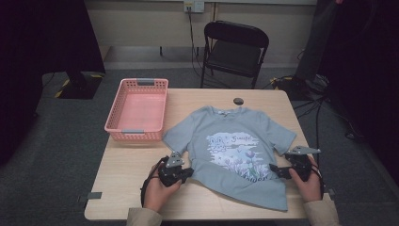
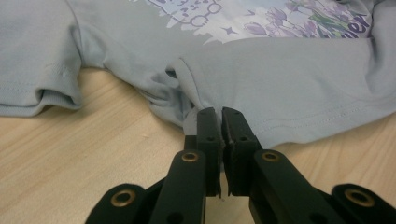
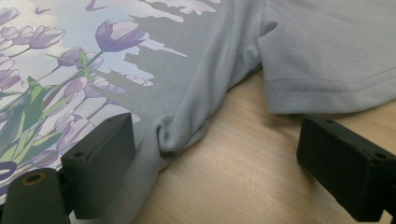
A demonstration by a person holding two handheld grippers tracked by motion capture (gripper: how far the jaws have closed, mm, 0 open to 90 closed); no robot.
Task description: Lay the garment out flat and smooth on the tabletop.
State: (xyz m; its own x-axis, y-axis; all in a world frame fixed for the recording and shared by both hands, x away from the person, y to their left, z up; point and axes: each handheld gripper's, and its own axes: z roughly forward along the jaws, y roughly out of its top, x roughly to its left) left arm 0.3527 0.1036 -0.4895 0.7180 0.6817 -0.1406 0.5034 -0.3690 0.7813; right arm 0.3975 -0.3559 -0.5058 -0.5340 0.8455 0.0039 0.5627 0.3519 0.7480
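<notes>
A grey-blue T-shirt (image 1: 235,146) with a purple flower print lies flat on the wooden table (image 1: 136,165), neck toward the far edge. My left gripper (image 1: 186,173) is at the shirt's left side below the sleeve. In the left gripper view it (image 2: 219,114) is shut on a pinched fold of the T-shirt (image 2: 289,88) side seam. My right gripper (image 1: 278,170) is at the shirt's right side. In the right gripper view it (image 3: 217,135) stands open, jaws wide apart, with a bunched fold of the T-shirt (image 3: 180,133) edge between them, beside the left jaw.
A pink plastic basket (image 1: 138,109) sits at the table's far left. A small dark round object (image 1: 238,100) lies near the far edge above the collar. A black folding chair (image 1: 234,49) stands behind the table. Cables lie on the floor to the right.
</notes>
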